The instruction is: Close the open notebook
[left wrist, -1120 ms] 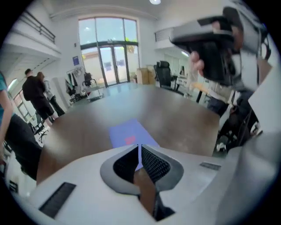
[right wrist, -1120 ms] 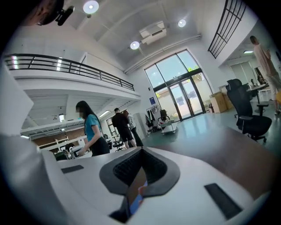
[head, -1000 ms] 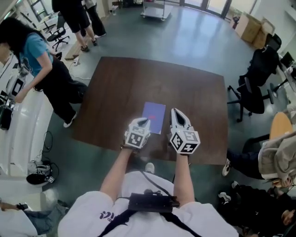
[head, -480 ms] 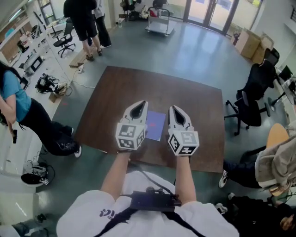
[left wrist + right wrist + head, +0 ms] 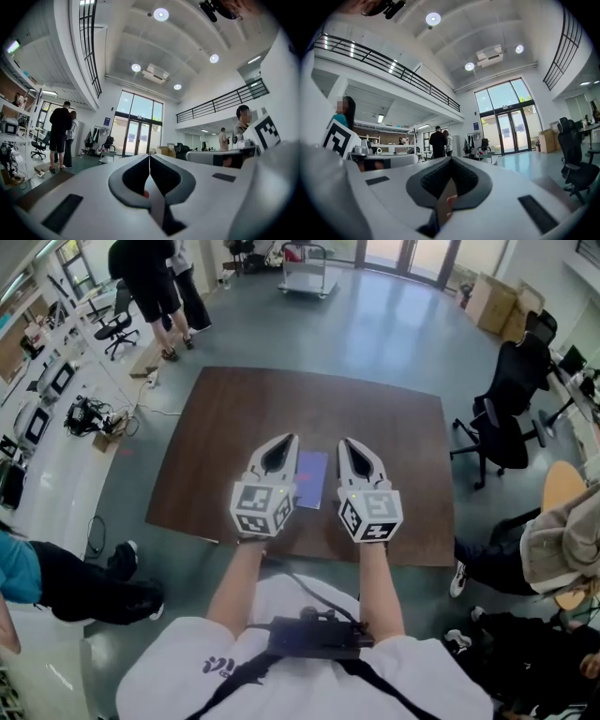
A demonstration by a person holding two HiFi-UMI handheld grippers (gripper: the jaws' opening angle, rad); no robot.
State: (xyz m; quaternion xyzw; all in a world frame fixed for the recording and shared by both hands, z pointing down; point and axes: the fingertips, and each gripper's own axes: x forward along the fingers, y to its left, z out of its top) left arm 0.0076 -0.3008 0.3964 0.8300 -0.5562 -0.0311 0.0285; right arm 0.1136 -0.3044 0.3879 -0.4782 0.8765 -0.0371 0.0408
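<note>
While left claw (image 5: 290, 439) and right claw (image 5: 344, 442) hang shut and empty, the notebook (image 5: 311, 479) on the desk (image 5: 225, 427) looks light, thin, floppy: take the cover's free edge.

A white short-sleeved T-shirt (image 5: 422, 681) with dark lettering is being worn at bottom centre; a black strapped box (image 5: 314, 638) is being carried.

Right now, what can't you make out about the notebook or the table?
- Notebook, head view: too small to tell whether it lies fully shut, or to read its cover.
- Notebook and table, both gripper views: out of frame, since those cameras look level across the room.
- Table strip nearest the person, head view: hidden under the left gripper, the right gripper and the arms.
</note>
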